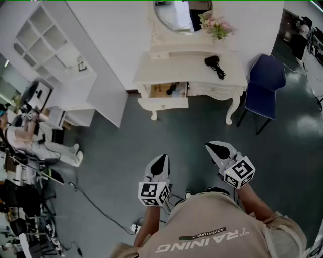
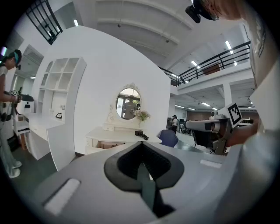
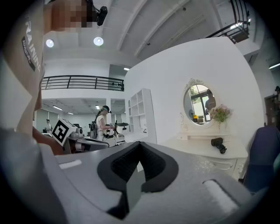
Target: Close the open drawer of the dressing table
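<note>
The white dressing table [image 1: 189, 68] stands against the far wall, across a stretch of dark floor from me. Its left drawer [image 1: 163, 103] is pulled out, with small items inside. The left gripper view shows this drawer [image 2: 104, 144] open under the tabletop. My left gripper [image 1: 161, 161] and right gripper [image 1: 215, 147] are held low in front of me, well short of the table. Both are shut and empty, as the left gripper [image 2: 141, 165] and right gripper [image 3: 137, 169] show in their own views. The table [image 3: 205, 148] lies ahead to the right in the right gripper view.
A black hair dryer [image 1: 215, 65] and flowers [image 1: 217, 25] sit on the tabletop below an oval mirror [image 1: 175, 14]. A blue chair [image 1: 266, 83] stands right of the table. A white shelf unit [image 1: 53, 53] and a person [image 1: 30, 137] are left; a cable [image 1: 96, 205] crosses the floor.
</note>
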{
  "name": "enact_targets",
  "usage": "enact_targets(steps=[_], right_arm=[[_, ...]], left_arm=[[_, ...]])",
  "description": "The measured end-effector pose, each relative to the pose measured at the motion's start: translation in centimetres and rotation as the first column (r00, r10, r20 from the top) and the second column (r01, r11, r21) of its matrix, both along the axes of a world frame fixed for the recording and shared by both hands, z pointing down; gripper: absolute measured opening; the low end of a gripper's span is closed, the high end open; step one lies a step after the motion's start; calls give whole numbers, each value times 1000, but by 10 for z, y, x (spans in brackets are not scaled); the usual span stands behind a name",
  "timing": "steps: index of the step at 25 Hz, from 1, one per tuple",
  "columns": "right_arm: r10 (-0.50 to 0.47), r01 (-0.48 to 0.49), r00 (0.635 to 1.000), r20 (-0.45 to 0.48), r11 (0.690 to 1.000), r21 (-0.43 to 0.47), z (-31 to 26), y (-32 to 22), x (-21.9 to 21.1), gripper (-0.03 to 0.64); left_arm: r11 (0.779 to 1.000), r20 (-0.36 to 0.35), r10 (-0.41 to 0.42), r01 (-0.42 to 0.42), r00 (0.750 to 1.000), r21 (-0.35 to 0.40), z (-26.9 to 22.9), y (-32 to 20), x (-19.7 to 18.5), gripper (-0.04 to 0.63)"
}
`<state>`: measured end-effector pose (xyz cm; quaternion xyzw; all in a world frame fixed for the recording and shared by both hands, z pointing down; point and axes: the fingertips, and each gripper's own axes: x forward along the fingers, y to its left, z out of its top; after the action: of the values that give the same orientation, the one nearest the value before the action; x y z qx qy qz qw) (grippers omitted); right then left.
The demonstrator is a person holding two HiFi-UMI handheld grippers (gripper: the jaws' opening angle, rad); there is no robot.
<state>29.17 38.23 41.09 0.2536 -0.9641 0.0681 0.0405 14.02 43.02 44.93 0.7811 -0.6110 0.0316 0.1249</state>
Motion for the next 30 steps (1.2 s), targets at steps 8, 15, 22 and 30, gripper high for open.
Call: enact_targets(steps=[8,15,22,30], right_arm=[[-4,4,1000,22,1000,-3,3,0,-31,2],[65,-64,998,12,995,-72,27,2,-37,3],[115,-112,993,9,982,-153,45,-23,-31,3],[66,-62,998,14,979,-194,67,-90,-68,3]], left_arm=[[1000,-12,-11,11,1000,3,4,7,-30,18],[999,-29,0,-1,1000,-36,34,20,-52,18],[998,-43,-17,15,999,-54,38,3,-65,18],[994,-16,-52,50,999,-92,39,-49,-86,18]])
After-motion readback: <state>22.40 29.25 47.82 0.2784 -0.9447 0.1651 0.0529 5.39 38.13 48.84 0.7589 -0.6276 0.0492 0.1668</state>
